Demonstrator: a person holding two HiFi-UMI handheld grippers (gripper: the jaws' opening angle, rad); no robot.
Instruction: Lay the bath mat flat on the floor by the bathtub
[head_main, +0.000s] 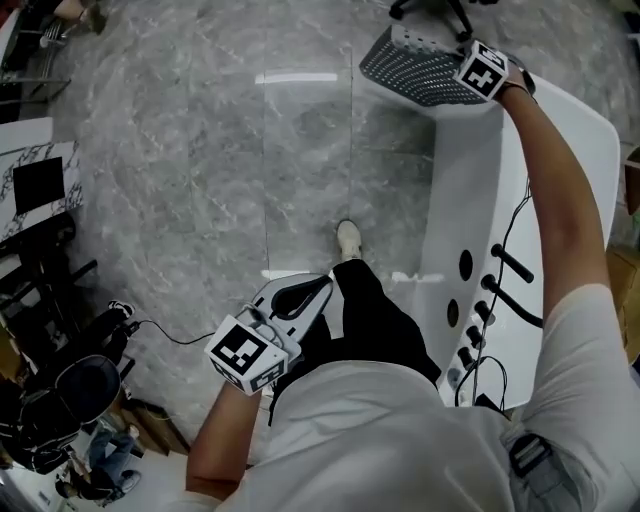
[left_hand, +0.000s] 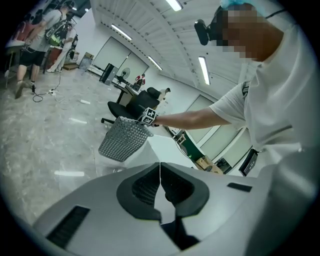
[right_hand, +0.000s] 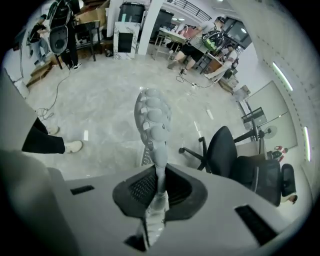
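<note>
The bath mat (head_main: 418, 66) is grey and studded with small bumps. It hangs in the air over the far end of the white bathtub (head_main: 560, 130), held by one edge in my right gripper (head_main: 478, 72), which is shut on it. In the right gripper view the mat (right_hand: 154, 125) stands edge-on, rising from between the closed jaws. The left gripper view shows the mat (left_hand: 122, 139) dangling from the outstretched right arm. My left gripper (head_main: 318, 290) is down by the person's left hip, shut with nothing in it.
Grey marble floor (head_main: 230, 170) lies left of the tub. The tub's rim carries black taps and knobs (head_main: 500, 285). A black office chair (right_hand: 240, 160) stands beyond the tub's far end. Stands, cables and gear (head_main: 60, 380) crowd the left edge. The person's white shoe (head_main: 348, 240) is on the floor beside the tub.
</note>
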